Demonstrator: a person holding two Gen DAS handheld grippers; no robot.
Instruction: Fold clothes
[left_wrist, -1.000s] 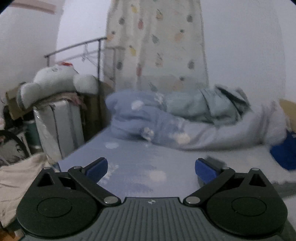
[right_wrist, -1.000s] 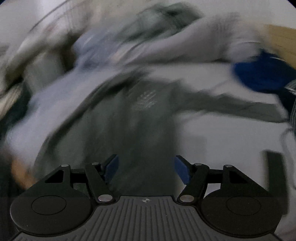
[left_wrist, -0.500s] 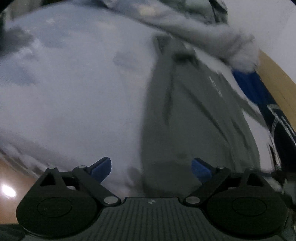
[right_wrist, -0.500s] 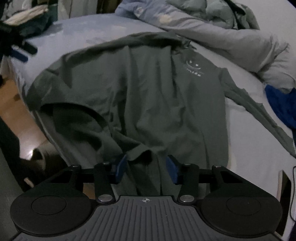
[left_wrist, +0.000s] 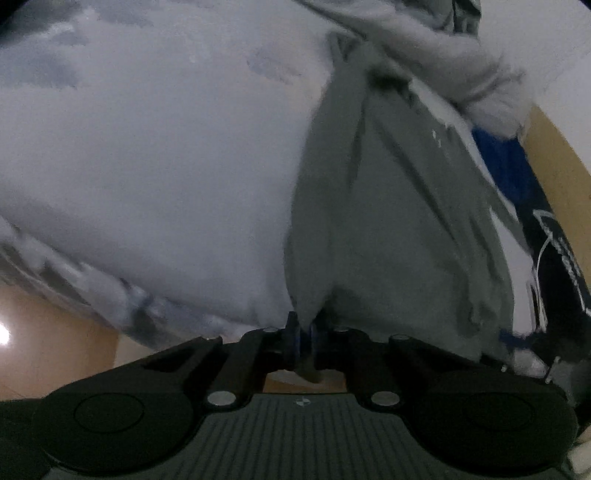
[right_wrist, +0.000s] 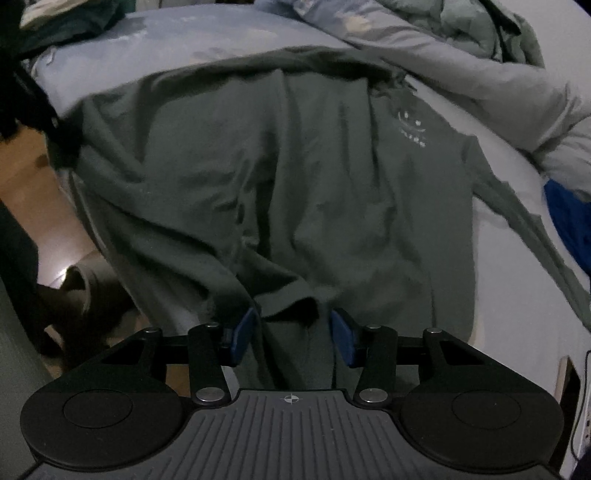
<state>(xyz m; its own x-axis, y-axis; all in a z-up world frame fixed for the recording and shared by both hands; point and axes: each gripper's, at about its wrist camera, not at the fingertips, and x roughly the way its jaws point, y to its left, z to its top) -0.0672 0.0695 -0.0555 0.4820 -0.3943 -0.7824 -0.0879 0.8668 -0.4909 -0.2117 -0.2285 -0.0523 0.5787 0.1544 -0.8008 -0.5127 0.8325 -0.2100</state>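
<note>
Two hand-held grippers on a grey long-sleeved shirt spread over a bed

Left wrist view: left hand-held gripper (left_wrist: 303, 338) pinched tight on the grey long-sleeved shirt's (left_wrist: 399, 229) hem at the bed (left_wrist: 147, 155) edge; right wrist view: right hand-held gripper (right_wrist: 293, 334) half closed, its pads (right_wrist: 242, 332) clasping a bunched fold of the shirt (right_wrist: 295, 177); rumpled duvet (right_wrist: 480, 70) beyond.

The left gripper (left_wrist: 303, 334) has dropped and pinched the shirt's (left_wrist: 388, 221) hem (previously wide open); right gripper (right_wrist: 293, 332) narrowed.
</note>
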